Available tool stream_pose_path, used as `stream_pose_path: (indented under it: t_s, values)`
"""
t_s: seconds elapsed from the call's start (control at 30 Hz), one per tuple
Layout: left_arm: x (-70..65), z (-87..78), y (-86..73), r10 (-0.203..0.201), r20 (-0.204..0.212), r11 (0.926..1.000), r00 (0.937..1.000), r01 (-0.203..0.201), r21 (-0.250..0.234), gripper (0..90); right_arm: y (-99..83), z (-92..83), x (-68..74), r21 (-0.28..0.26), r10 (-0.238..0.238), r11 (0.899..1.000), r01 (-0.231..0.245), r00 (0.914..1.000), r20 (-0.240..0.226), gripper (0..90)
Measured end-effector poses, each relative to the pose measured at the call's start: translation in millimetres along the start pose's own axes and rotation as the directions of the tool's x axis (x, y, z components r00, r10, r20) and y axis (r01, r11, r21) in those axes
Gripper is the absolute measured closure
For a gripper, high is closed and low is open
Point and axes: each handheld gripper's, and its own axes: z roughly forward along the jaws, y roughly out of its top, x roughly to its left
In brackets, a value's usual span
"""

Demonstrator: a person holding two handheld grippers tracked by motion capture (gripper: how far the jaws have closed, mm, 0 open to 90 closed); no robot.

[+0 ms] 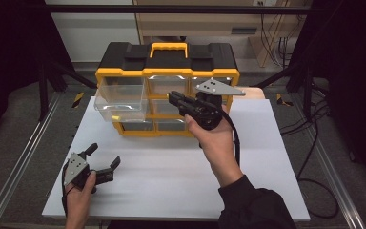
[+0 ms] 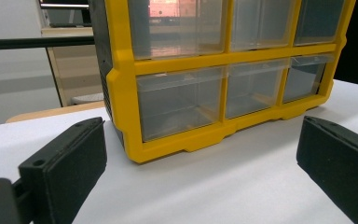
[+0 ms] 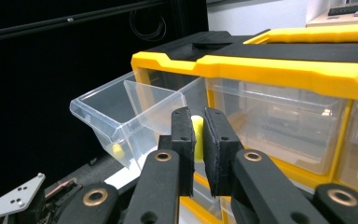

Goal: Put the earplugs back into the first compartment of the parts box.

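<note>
White tabletop (image 1: 171,176) w/ yellow organizer (image 1: 167,71): right tool (image 3: 199,140) clenched on small yellow piece (image 3: 197,135), near pulled-out drawers (image 1: 121,98), drop-in likely left; left tool (image 1: 102,160) released, idle.

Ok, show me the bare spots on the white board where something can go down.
The widest bare patch on the white board runs from the yellow drawer cabinet to the near edge, between the two hands. The strip right of the cabinet is free too. It is crowded at the cabinet's left, under the pulled-out clear drawers, and around the left tongs.
</note>
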Motion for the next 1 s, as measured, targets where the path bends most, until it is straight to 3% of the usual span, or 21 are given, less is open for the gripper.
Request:
stream_pose_path:
  t_s: [0.33,1.0]
  values:
    - [0.0,-0.1,0.0,0.001,-0.001,1.0,1.0,-0.001,0.001,1.3,2.4,3.5,0.3,-0.017,0.029,0.999,-0.03,0.9993,-0.024,83.2]
    - [0.3,-0.2,0.1,-0.003,-0.002,1.0,1.0,0.003,-0.002,1.3,6.4,9.3,3.8,-0.016,0.019,1.0,-0.02,0.9993,-0.033,83.0]
